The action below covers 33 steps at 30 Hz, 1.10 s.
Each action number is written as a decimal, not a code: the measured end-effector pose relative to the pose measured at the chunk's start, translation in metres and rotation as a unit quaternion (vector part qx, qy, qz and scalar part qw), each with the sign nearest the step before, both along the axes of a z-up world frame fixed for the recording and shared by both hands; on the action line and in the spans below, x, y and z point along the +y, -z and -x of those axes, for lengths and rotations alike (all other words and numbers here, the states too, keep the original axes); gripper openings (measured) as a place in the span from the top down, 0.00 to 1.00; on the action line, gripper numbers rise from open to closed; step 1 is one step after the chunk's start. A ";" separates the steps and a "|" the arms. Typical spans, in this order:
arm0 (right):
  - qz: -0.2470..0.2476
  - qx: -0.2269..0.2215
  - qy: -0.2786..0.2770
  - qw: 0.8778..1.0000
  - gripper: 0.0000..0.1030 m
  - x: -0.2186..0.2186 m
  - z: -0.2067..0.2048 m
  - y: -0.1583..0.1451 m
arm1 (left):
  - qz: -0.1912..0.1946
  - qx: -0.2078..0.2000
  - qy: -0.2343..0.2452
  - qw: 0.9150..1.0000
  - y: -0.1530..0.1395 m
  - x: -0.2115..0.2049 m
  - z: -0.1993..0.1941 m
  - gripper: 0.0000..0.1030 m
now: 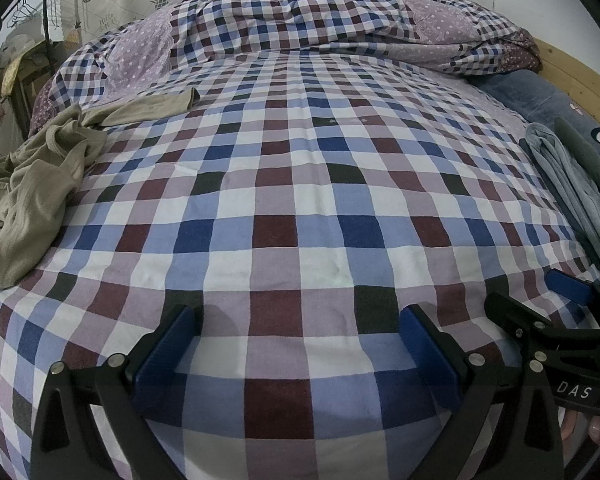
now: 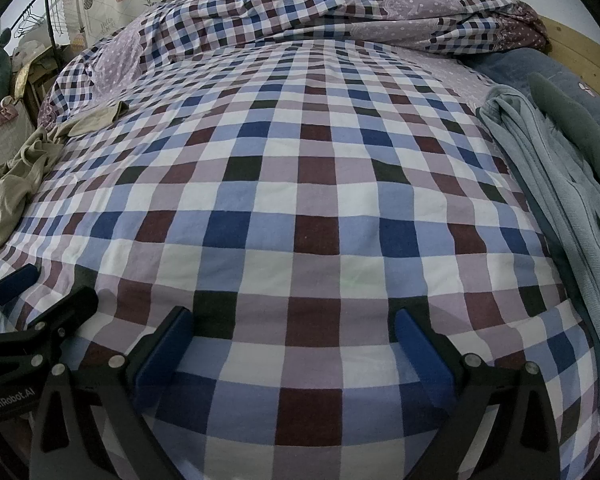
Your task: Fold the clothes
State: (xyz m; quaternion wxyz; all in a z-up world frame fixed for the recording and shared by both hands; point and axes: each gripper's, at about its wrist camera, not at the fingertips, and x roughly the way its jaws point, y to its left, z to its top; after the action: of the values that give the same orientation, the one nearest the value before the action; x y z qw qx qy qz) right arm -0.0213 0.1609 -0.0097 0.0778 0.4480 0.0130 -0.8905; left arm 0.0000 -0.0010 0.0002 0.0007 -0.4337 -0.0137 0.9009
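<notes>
Setting: bed (image 1: 300,184) under a checked sheet, rumpled quilt (image 1: 300,16) heaped at the far end.
Beige garment: crumpled top (image 1: 32,176) lay at the left edge of the bed, one sleeve trailing toward the quilt; nothing touched it.
Blue-grey garment: bunched clothing (image 2: 548,184) lay along the right edge beside a dark pillow (image 1: 548,100).
Left gripper (image 1: 300,328): fingers spread fully wide, empty, hovering over bare sheet, angled downward.
Right gripper (image 2: 294,332): fingers likewise wide and empty, just beside the left one.
Step in hand: probably choosing and fetching a garment; no fold begun.
Doing it well: pinch at a hem or shoulder seam, not the wad's middle; drag it to the clear centre and spread it flat before any fold.
</notes>
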 end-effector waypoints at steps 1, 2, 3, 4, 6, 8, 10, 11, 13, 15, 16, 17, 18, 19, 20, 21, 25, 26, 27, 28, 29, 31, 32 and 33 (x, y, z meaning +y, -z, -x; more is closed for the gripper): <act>0.000 0.000 0.000 1.000 0.00 0.000 0.000 0.000 | 0.000 0.000 0.000 1.000 0.000 -0.001 0.000 0.00; 0.000 0.000 0.000 1.000 0.00 0.000 0.000 0.000 | 0.000 0.000 0.000 1.000 0.000 -0.002 0.000 0.00; 0.000 0.000 0.000 1.000 0.00 0.000 0.000 0.000 | 0.001 -0.001 0.000 1.000 -0.001 -0.002 0.000 0.00; 0.000 0.000 0.000 1.000 0.00 0.000 0.000 0.000 | 0.001 -0.001 0.000 1.000 -0.001 -0.003 0.000 0.00; 0.000 0.000 0.000 1.000 0.00 0.000 0.000 0.000 | 0.002 -0.002 -0.001 1.000 0.002 -0.007 0.002 0.00; 0.000 0.000 0.000 1.000 0.00 0.000 0.000 0.000 | 0.004 -0.002 -0.001 1.000 0.002 -0.007 0.002 0.00; 0.000 0.000 0.000 1.000 0.00 0.000 0.000 0.000 | 0.005 -0.003 -0.001 1.000 0.001 -0.005 0.003 0.00; 0.000 0.000 0.000 1.000 0.00 0.000 0.000 0.000 | 0.006 -0.003 -0.001 1.000 0.000 -0.005 0.003 0.00; 0.000 0.000 0.000 1.000 0.00 0.000 0.000 0.000 | 0.006 -0.003 0.000 1.000 0.000 -0.006 0.002 0.00; 0.000 0.000 0.000 1.000 0.00 0.000 0.000 0.000 | 0.004 -0.003 0.000 1.000 0.001 -0.009 0.003 0.00; 0.000 0.000 0.000 1.000 0.00 0.000 0.000 0.000 | 0.008 -0.003 0.000 1.000 0.000 -0.007 0.002 0.00; 0.000 0.000 0.000 1.000 0.00 -0.001 0.000 0.000 | 0.015 -0.003 -0.001 1.000 -0.001 0.001 0.001 0.00; 0.000 0.000 0.000 1.000 0.00 -0.001 0.000 0.000 | 0.019 -0.002 -0.001 1.000 -0.002 0.005 0.001 0.00; 0.000 0.000 0.000 1.000 0.00 -0.001 0.000 -0.001 | 0.018 -0.003 -0.001 1.000 -0.002 0.004 0.001 0.00; 0.000 0.000 0.000 1.000 0.00 -0.001 0.000 -0.001 | 0.015 -0.004 -0.001 1.000 -0.002 0.003 0.002 0.00; 0.000 0.000 0.000 1.000 0.00 -0.001 0.001 -0.001 | 0.014 -0.004 -0.001 1.000 -0.002 0.002 0.002 0.00; 0.000 0.000 0.000 1.000 0.00 -0.001 0.002 0.000 | 0.014 -0.004 -0.002 1.000 -0.002 0.002 0.003 0.00; 0.000 0.000 0.000 1.000 0.00 0.000 0.000 0.000 | 0.016 -0.004 -0.002 1.000 -0.001 0.002 0.002 0.00; 0.000 0.000 0.000 1.000 0.00 0.000 0.000 0.000 | 0.016 -0.004 -0.003 1.000 -0.001 0.002 0.001 0.00; 0.000 0.000 0.000 1.000 0.00 0.000 0.000 0.000 | 0.016 -0.004 -0.003 1.000 -0.001 0.002 0.001 0.00; 0.000 0.000 0.000 1.000 0.00 0.000 0.000 0.000 | 0.015 -0.004 -0.003 1.000 -0.001 0.001 0.001 0.00; 0.000 0.000 0.000 1.000 0.00 0.000 0.000 0.000 | 0.016 -0.004 -0.003 1.000 -0.001 0.002 0.000 0.00; 0.000 0.000 0.000 1.000 0.00 0.000 0.000 -0.001 | 0.015 -0.004 -0.003 1.000 -0.001 0.001 0.000 0.00; 0.000 0.000 0.000 1.000 0.00 0.000 0.000 -0.001 | 0.015 -0.004 -0.003 1.000 -0.001 0.002 0.000 0.00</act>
State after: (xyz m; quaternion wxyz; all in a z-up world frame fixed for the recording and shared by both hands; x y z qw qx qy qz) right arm -0.0209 0.1611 -0.0091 0.0779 0.4482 0.0127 -0.8904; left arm -0.0001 0.0005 0.0009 -0.0083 -0.4370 -0.0010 0.8994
